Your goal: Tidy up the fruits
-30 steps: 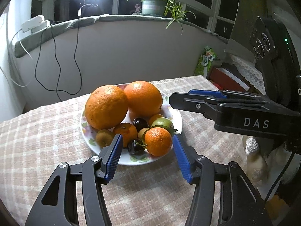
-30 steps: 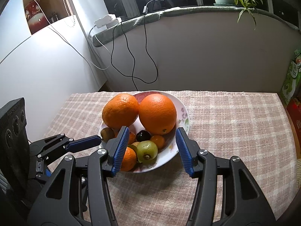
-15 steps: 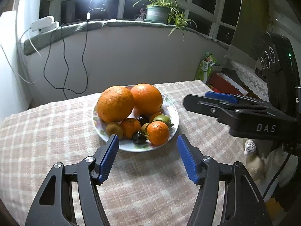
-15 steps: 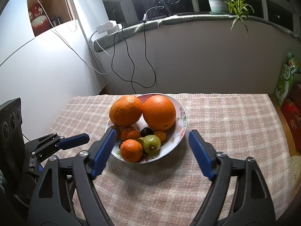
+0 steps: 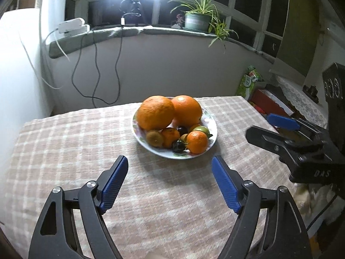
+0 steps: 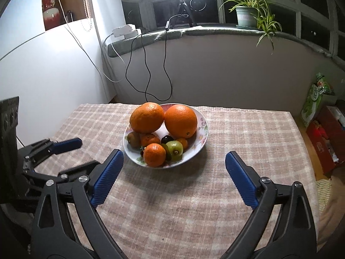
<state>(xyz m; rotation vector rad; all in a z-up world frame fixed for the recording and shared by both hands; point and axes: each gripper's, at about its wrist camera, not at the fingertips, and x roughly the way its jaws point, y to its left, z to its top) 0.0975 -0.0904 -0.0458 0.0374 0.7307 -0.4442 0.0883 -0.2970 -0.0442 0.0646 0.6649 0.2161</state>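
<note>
I see both my grippers released and empty — left gripper (image 5: 170, 183), right gripper (image 6: 174, 172). The fruit plate (image 6: 201, 132) sits on the tabletop (image 6: 248, 129) just ahead of both.

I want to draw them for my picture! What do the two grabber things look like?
Both the left gripper and the right gripper are black plastic clamps with triangle-shaped holes and shiny silver screws. Each finger ends in a bright blue ribbed pad. White letters "DAS" are printed on the right one's side, and a thin black cable hangs below it.
</note>
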